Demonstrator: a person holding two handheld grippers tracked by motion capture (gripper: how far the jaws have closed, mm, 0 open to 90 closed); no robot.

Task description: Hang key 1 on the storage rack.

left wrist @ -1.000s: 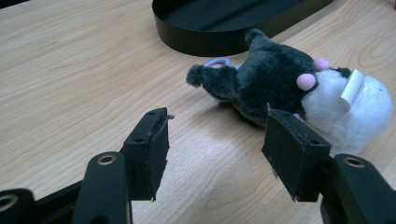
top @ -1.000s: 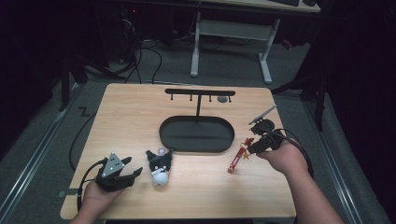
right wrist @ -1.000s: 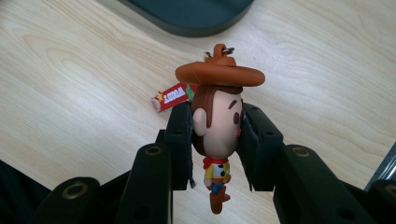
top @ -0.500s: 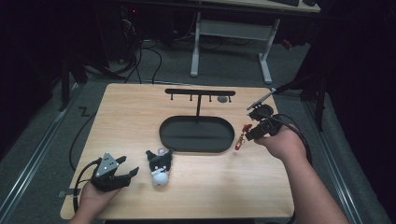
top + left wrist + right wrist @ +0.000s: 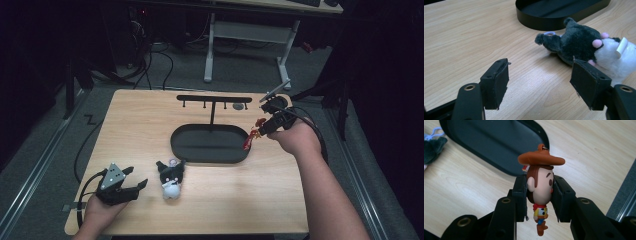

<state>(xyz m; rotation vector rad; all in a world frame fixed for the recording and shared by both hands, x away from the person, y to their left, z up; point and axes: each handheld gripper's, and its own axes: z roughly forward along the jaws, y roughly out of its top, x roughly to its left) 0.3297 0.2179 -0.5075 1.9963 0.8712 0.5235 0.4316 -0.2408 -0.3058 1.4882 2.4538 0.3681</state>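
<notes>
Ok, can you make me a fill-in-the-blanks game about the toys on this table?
1. The right gripper is shut on a little cowboy wearing a brown ____.
2. The plush toy lies on the table beside the ____ gripper, whose jaws are open.
3. The oval tray in the middle of the table is coloured ____.
4. The right gripper holds the cowboy by its ____.

Missing words: hat; left; black; head
</notes>
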